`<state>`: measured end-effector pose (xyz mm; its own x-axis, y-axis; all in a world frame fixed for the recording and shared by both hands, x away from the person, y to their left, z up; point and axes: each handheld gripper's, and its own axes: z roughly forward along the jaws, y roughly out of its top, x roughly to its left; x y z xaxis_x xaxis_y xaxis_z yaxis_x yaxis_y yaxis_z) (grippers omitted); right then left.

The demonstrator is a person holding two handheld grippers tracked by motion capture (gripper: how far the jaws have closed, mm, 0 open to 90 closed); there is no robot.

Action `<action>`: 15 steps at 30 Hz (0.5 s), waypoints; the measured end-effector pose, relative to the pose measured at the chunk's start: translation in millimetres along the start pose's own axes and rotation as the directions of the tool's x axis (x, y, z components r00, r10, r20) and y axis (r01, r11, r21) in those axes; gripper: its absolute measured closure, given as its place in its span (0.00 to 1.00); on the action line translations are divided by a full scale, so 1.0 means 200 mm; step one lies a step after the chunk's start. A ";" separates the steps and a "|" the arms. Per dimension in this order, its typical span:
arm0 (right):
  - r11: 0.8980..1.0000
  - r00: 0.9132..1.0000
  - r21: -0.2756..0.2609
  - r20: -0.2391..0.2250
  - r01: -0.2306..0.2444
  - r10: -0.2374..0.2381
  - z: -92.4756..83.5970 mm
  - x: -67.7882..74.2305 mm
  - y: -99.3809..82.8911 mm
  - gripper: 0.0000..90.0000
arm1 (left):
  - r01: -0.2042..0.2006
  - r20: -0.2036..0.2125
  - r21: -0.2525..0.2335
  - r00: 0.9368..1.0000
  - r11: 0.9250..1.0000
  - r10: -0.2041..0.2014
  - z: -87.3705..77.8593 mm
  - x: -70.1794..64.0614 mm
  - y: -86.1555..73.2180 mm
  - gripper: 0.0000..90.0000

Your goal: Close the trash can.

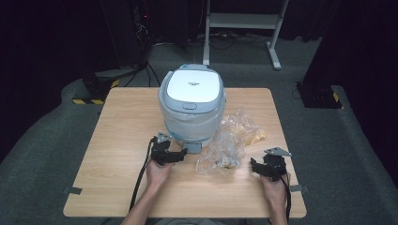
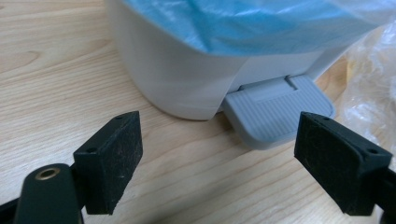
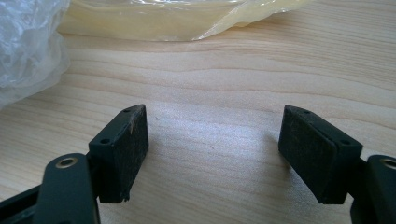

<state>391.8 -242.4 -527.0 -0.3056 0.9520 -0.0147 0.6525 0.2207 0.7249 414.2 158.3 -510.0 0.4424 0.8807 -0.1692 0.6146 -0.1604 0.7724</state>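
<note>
A small white pedal bin (image 1: 191, 105) stands at the middle of the table (image 1: 117, 122), toward its far edge — rounded body, pale grey-blue lid shut flat on top, a thin blue liner (image 2: 261, 23) folded over the rim and hanging down the sides, and one ribbed grey foot pedal (image 2: 279, 112) jutting from its base on the near side. There is one bin, one pedal, and two grippers. The left gripper (image 1: 176, 154) lies low on the table just near-left of the pedal, jaws spread wide and holding nothing; in the left gripper view the pedal sits beyond its right jaw, not touched. To the right of the bin, touching or nearly touching its side, is a crumpled heap of clear plastic bags (image 1: 230, 140) with something yellowish inside. The right gripper (image 1: 257, 167) rests near-right of that heap, jaws also spread apart over bare wood — the plastic lies just beyond them.
</note>
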 end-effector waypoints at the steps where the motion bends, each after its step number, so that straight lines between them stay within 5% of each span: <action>1: 1.000 1.000 -0.001 -0.001 0.001 -0.001 0.00 0.00 0.00 0.27 | 0.000 0.000 0.000 1.000 1.000 0.000 0.01 -0.01 0.00 0.17; 15: 1.000 1.000 0.000 -0.001 0.003 -0.003 0.00 0.00 0.00 0.27 | 0.023 0.003 -0.007 1.000 1.000 -0.023 0.07 -0.04 0.01 0.17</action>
<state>391.8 -242.3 -527.0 -0.3082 0.9512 -0.0157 0.6520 0.2232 0.7247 421.0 143.8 -515.4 0.4301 0.8828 -0.1886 0.6197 -0.1368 0.7728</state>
